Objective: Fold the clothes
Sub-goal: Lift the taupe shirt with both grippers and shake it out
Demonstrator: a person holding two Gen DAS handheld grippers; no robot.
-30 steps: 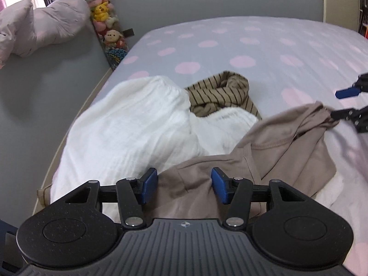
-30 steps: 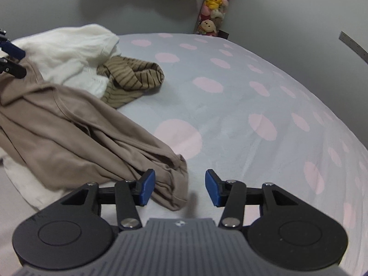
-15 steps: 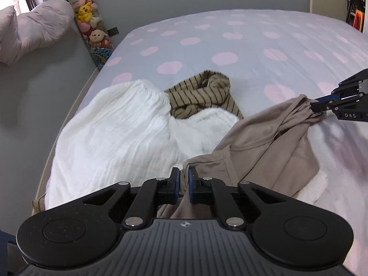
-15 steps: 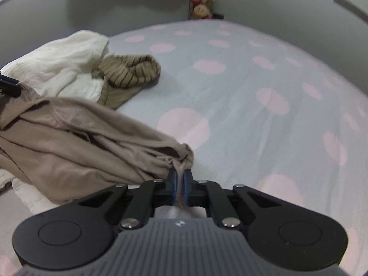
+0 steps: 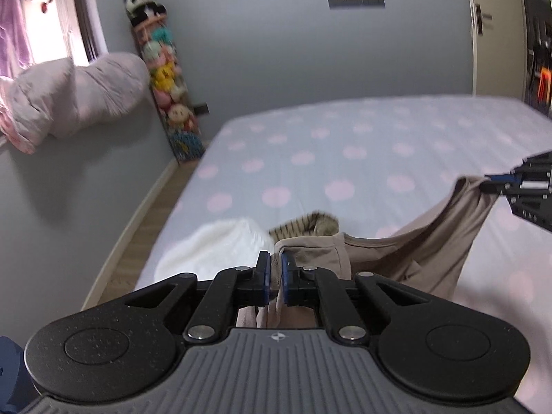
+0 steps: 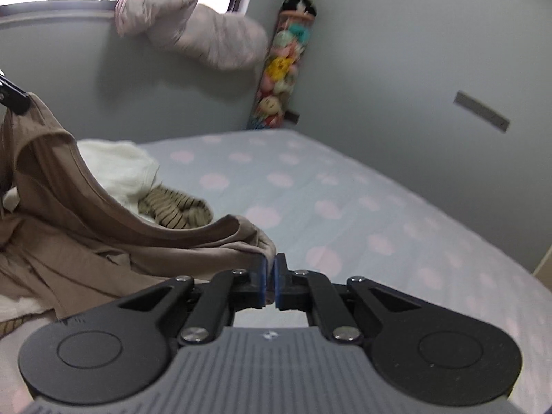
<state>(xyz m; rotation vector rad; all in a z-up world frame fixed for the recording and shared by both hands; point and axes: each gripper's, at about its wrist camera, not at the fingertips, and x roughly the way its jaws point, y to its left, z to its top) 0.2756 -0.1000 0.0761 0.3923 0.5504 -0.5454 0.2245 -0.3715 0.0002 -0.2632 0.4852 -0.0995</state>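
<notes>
in the left wrist view, a pale quilted bundle (image 5: 69, 96) is sitting at the upper left of the frame under the window, and just right of it a tall column of plush toys (image 5: 165, 82) is standing against the grey wall. lower down, left of centre, a white garment (image 5: 214, 248) is lying crumpled on the bed (image 5: 345, 158), whose sheet is showing pink dots, and a striped garment (image 5: 307, 224) is peeking out just beside it at centre. the left gripper (image 5: 275, 277) at the bottom centre is pinching one edge of the tan shirt (image 5: 431, 252), its blue pads nearly together with only the cloth between them. the shirt is hanging in a sagging sweep toward the right edge of the frame, where the right gripper (image 5: 493, 183) is clamping its other corner above the bed. in the right wrist view, the tan shirt (image 6: 62, 200) is filling the left side of the frame, draped from the upper left down to the bottom centre, partly resting over the white garment (image 6: 117, 169) and the striped garment (image 6: 172, 207). the right gripper (image 6: 270, 281) at bottom centre is squeezing a bunched edge of the shirt between almost-closed pads. the dotted bed (image 6: 379, 214) is spreading across the right half of the frame.
</notes>
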